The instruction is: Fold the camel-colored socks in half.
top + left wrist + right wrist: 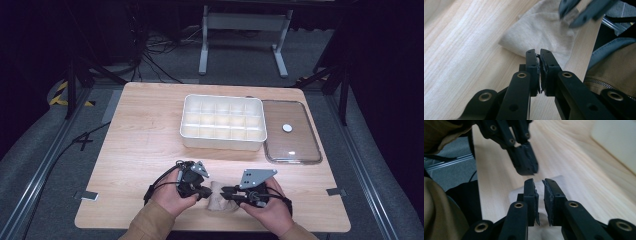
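Low over wooden table (pixel 145 150), both grippers converge on beige cloth (pixel 218 197).

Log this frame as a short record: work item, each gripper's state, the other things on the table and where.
work item: beige cloth, crumpled at the table's near edge, between both grippers
left gripper: jaws shut, nothing visibly pinched, tips at the cloth's edge
right gripper: jaws slightly apart, over the cloth; a grip cannot be told
white compartment tray: mid-table, cells look empty
clear lid: flat, right of the tray
table: light wood
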Demonstrator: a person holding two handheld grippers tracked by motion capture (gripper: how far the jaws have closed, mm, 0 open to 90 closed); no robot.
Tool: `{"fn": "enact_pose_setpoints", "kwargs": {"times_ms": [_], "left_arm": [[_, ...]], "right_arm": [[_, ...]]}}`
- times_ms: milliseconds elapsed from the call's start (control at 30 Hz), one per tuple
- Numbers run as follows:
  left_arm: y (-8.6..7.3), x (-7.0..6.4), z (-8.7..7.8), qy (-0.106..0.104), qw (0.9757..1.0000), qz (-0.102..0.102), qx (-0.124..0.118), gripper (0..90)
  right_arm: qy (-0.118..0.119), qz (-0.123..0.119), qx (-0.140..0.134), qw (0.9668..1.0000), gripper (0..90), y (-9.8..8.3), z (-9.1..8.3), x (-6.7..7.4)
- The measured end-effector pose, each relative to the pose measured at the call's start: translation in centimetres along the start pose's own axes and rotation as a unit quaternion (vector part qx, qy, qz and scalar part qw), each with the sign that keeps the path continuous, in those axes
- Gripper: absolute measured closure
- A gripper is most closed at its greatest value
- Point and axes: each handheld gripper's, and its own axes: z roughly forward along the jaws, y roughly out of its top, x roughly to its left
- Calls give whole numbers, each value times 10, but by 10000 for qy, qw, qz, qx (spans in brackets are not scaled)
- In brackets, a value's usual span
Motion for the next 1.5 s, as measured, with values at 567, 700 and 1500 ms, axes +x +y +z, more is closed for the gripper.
{"fn": "enact_pose_setpoints", "kwargs": {"times_ms": [567,700,1500], "left_arm": [[8,-5,20,-221,9993,192,227,868],[11,-6,27,-226,9990,260,290,870],[15,-10,41,-100,9991,180,381,829]], "right_arm": [[-187,269,815,9961,781,-16,-2,-7],[-276,289,936,9948,785,-19,-6,-8],[-204,681,1079,9916,862,-34,-8,-17]]}}
